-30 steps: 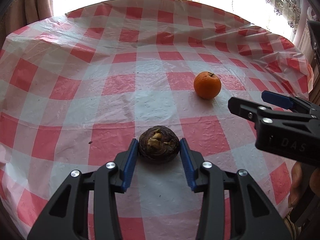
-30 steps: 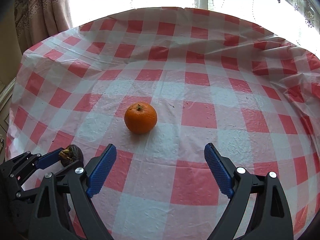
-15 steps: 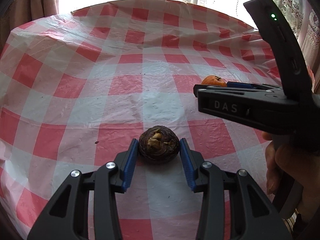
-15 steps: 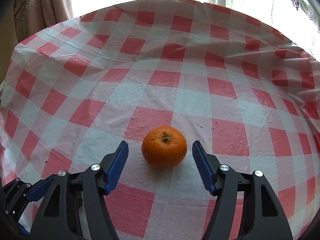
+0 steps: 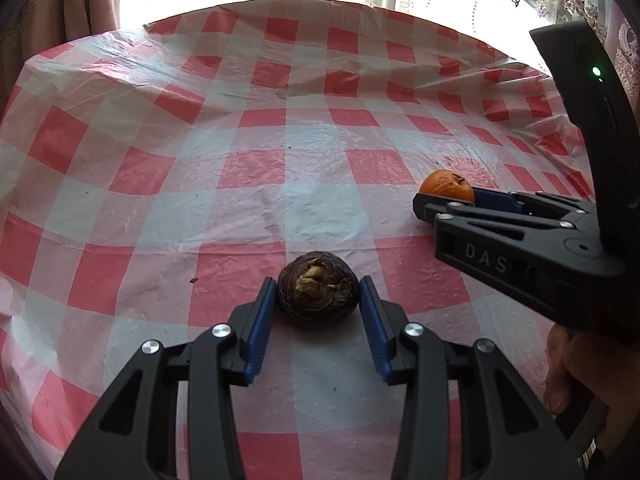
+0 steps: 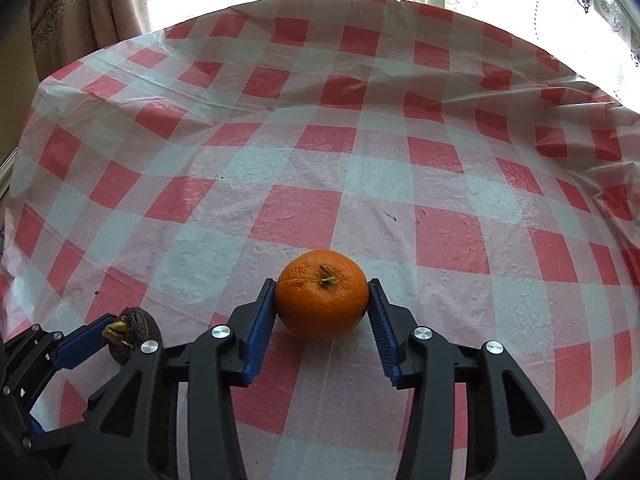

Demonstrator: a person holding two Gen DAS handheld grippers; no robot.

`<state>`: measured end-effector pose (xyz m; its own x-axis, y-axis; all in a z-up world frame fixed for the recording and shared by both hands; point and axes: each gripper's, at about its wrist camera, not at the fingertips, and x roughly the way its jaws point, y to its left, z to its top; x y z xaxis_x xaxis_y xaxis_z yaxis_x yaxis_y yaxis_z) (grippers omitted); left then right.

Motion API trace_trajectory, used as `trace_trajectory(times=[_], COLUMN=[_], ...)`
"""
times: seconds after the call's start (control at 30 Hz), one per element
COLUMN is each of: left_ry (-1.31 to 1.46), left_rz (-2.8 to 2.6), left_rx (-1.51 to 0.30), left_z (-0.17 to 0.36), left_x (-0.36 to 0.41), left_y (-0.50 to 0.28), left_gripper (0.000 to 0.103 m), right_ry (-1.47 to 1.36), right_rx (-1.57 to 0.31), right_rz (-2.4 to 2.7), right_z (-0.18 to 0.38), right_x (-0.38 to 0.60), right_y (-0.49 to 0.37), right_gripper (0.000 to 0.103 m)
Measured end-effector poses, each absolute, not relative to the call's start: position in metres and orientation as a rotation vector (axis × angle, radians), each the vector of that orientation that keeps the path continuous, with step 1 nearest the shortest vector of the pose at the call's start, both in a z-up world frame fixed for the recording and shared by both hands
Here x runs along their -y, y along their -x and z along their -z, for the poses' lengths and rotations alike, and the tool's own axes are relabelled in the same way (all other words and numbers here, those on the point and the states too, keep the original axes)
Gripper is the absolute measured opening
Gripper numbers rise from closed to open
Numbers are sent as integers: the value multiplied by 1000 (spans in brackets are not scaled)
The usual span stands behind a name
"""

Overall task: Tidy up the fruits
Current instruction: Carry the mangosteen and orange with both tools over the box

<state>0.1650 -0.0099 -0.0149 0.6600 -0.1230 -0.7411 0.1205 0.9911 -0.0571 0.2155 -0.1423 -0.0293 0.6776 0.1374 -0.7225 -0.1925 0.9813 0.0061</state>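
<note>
Right wrist, orange between hand-held gripper pads

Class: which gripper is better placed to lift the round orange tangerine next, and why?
The right gripper: its blue pads touch both sides of the round orange tangerine. The left gripper is clamped on the dark brown wrinkled fruit.

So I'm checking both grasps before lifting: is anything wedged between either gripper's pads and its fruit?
Nothing visible. The right gripper has both blue pads against the orange, and the left gripper likewise clamps the dark brown fruit. Both fruits sit on the checkered tablecloth.
</note>
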Motion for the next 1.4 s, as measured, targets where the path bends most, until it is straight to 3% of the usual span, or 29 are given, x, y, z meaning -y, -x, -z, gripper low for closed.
trace_trajectory(times=[1.4], left_ry=[-119], left_rz=[218], left_rx=[-745], left_z=[-29], left_x=[67], left_y=[-96], left_gripper=[42], right_ry=[-22], right_rx=[-784], right_rz=[-108], right_z=[13], right_x=[212], right_y=[-71], right_gripper=[45])
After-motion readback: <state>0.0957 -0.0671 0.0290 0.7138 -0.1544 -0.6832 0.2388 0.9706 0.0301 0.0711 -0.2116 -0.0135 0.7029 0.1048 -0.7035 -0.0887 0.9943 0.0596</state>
